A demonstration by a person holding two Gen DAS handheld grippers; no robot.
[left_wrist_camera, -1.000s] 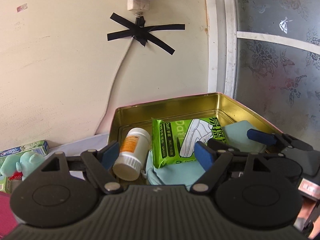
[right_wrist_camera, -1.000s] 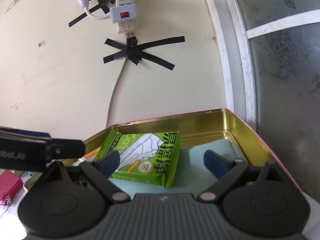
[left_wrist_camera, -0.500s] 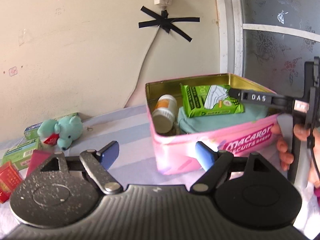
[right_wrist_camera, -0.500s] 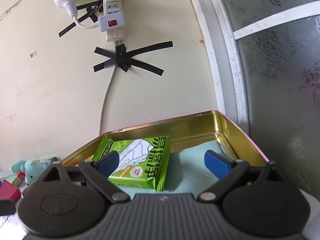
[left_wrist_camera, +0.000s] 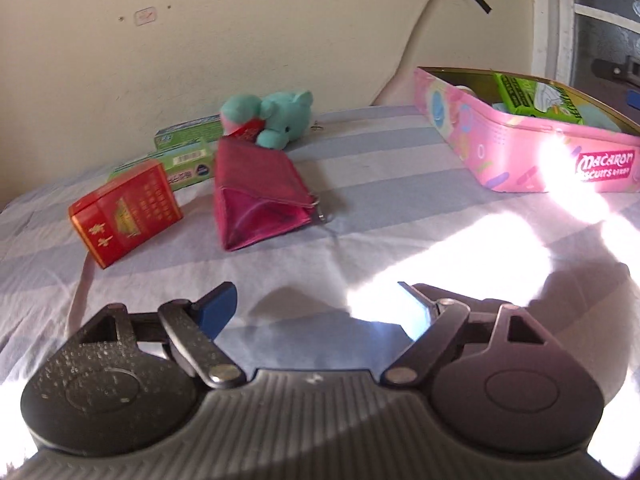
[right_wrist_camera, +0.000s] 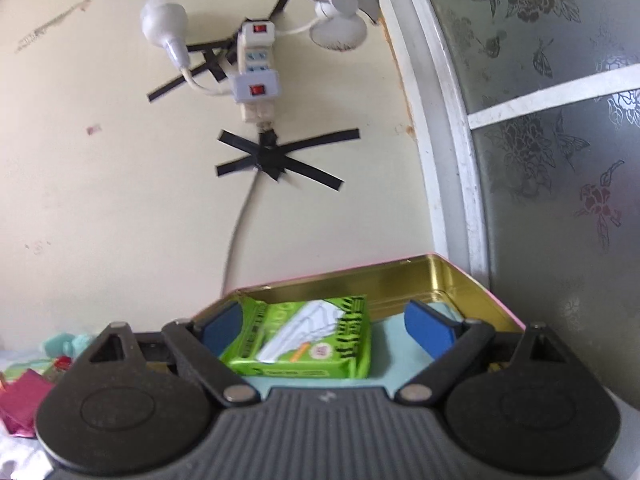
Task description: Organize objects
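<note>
Striped cloth (left_wrist_camera: 400, 184) bare before left gripper (left_wrist_camera: 320, 304)

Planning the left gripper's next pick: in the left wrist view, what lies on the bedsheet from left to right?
Red box → magenta pouch → teal plush toy → pink biscuit tin.

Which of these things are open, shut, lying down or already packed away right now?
Pink tin: lid off, partly filled.
Green packet: inside tin.
Pink pouch: lying on bedsheet.
Red box: lying flat, closed.
Teal plush: lying outside tin.
Left gripper: open, empty.
Right gripper: open, closing slightly, empty.
</note>
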